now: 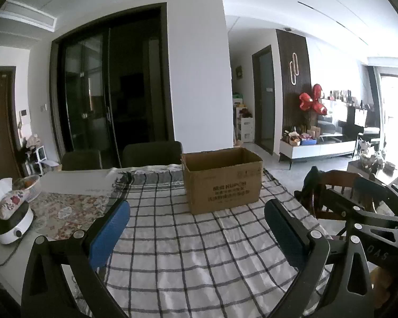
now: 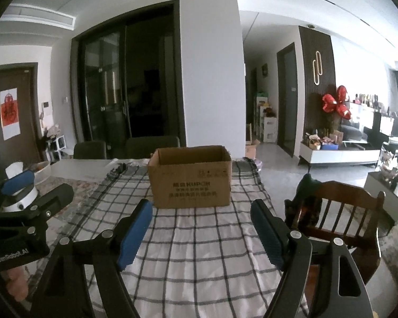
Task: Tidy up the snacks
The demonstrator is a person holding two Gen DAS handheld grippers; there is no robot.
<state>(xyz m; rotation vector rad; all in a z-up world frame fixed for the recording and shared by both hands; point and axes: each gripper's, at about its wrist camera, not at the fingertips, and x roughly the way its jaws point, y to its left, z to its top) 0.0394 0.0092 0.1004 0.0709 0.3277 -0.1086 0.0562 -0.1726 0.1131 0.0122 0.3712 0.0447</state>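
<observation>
An open brown cardboard box (image 1: 222,179) stands on the checked cloth (image 1: 193,251) at the far middle of the table; it also shows in the right wrist view (image 2: 189,176). Its inside is hidden. No snacks show. My left gripper (image 1: 197,218) is open and empty, held above the cloth short of the box. My right gripper (image 2: 201,218) is open and empty, also short of the box. The right gripper's body shows at the right of the left wrist view (image 1: 368,209), and the left gripper's body at the left of the right wrist view (image 2: 24,212).
A white appliance (image 1: 12,228) with a floral tissue holder (image 1: 9,198) on it sits at the table's left. A white bowl (image 1: 30,184) stands behind it. A wooden chair (image 2: 339,212) stands at the table's right edge. Dark chairs (image 2: 151,147) stand beyond the far edge.
</observation>
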